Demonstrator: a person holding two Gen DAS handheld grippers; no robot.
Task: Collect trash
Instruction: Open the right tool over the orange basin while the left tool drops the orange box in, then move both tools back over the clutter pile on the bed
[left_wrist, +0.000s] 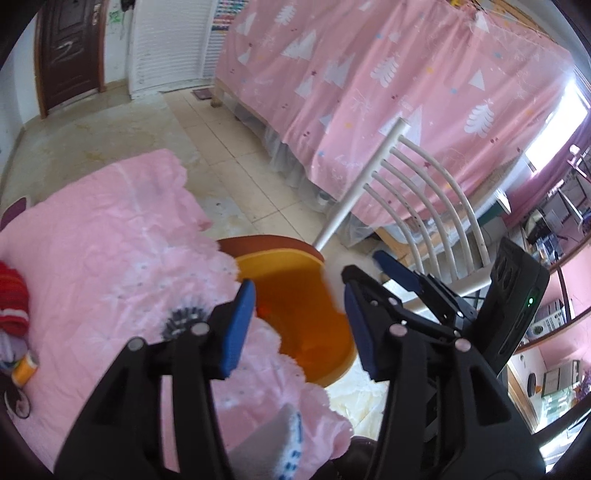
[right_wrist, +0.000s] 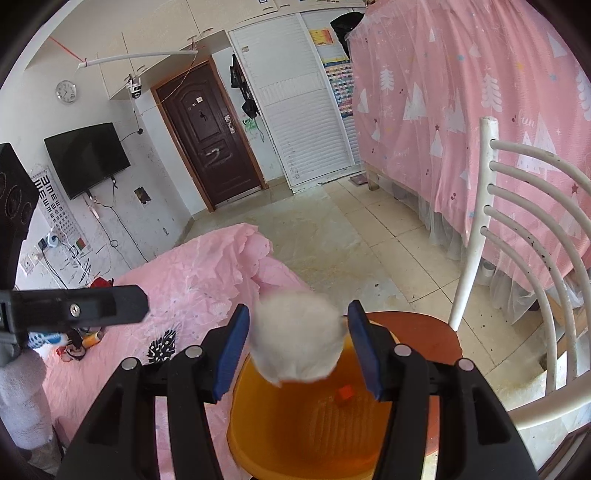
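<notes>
In the left wrist view, the left gripper (left_wrist: 295, 325) is seen with its blue pads spread and nothing between them; past the gap the orange bin (left_wrist: 295, 317) is framed, standing on the brown seat of the white chair (left_wrist: 424, 206), just beside the near edge of the table covered with a pink cloth (left_wrist: 103, 251). The right gripper (left_wrist: 373, 273) is seen at the right, above the far right rim of the bin, and a blurred white shape is glimpsed at its tips. In the right wrist view, the right gripper (right_wrist: 297, 343) is shown pointing down over the bin (right_wrist: 295, 424), with a white paper wad (right_wrist: 297, 338) lying between its pads; the right pad appears to touch the wad, while a narrow gap seems to remain at the left, so whether it is pinched or already let go cannot be told. The wad is roughly round, with no clear long axis, and it sits directly above the far rim of the bin, whose opening lies below and toward the camera. A small red scrap (right_wrist: 345, 392) is seen on the bin's floor. The drop is judged to turn on that overlap: the wad is over the rim rather than the middle. The right hand is the nearer one.
</notes>
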